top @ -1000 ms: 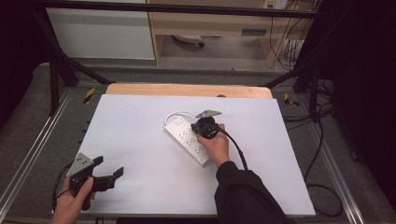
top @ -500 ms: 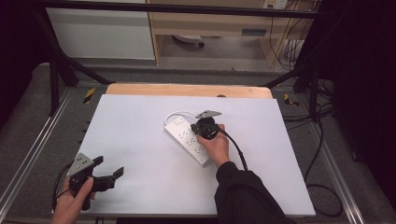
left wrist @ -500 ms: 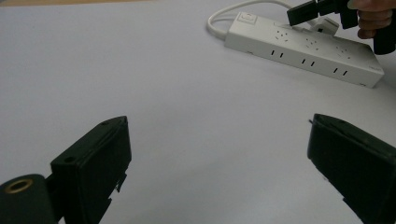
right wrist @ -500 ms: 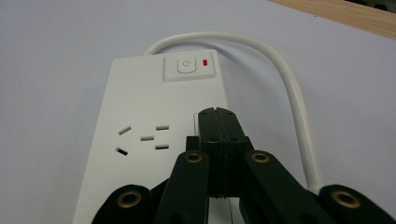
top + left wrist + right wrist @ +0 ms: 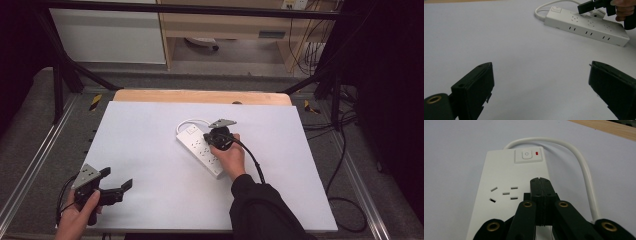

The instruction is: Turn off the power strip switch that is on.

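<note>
Two grippers work apart here. The right gripper [image 5: 541,182] has its jaws pressed together with nothing between them, forming one blunt tip over the white power strip [image 5: 200,149] just short of the power button [image 5: 526,154], likely poised to press it; a red indicator [image 5: 537,153] sits beside the button. The left gripper [image 5: 112,187] rests near the table's [image 5: 150,125] front left corner, jaws wide apart and empty, seemingly parked clear. The strip lies mid-table, its white cord [image 5: 584,170] looping behind.

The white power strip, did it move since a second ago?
No. In the high view the white power strip lies at the same angle and the same distance from the table's wooden edge as before.
</note>
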